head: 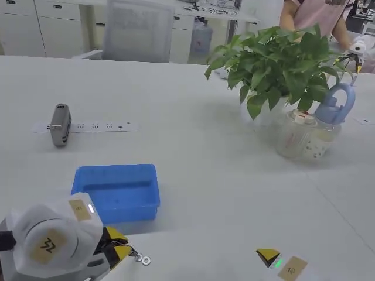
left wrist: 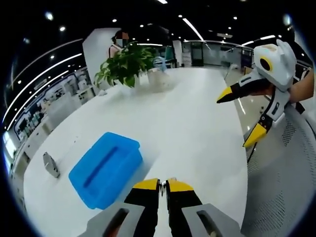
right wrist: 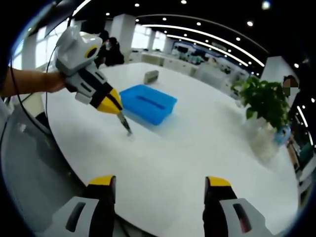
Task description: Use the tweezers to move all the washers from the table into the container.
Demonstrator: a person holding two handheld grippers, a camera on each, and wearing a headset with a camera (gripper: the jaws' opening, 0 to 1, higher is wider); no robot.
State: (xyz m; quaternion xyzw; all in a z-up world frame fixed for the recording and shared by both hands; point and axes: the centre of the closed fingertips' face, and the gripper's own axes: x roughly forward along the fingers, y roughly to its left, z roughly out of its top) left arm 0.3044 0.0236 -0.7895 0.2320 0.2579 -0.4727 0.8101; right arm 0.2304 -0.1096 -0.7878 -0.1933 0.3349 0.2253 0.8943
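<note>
Head view: L gripper (head: 120,243) fingers clamped on tweezers (head: 133,253), tips by washers (head: 145,260) on desk (head: 205,170) nr container (head: 117,190); R gripper (right wrist: 159,181) fingers apart.

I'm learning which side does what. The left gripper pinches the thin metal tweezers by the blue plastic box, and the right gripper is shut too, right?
No: the right gripper is open, jaws wide apart, as the right gripper view shows. The left gripper does pinch the thin metal tweezers by the blue plastic box.

White table (head: 222,175) with blue container (head: 126,212), washers (head: 145,260), plant (head: 281,64)
</note>
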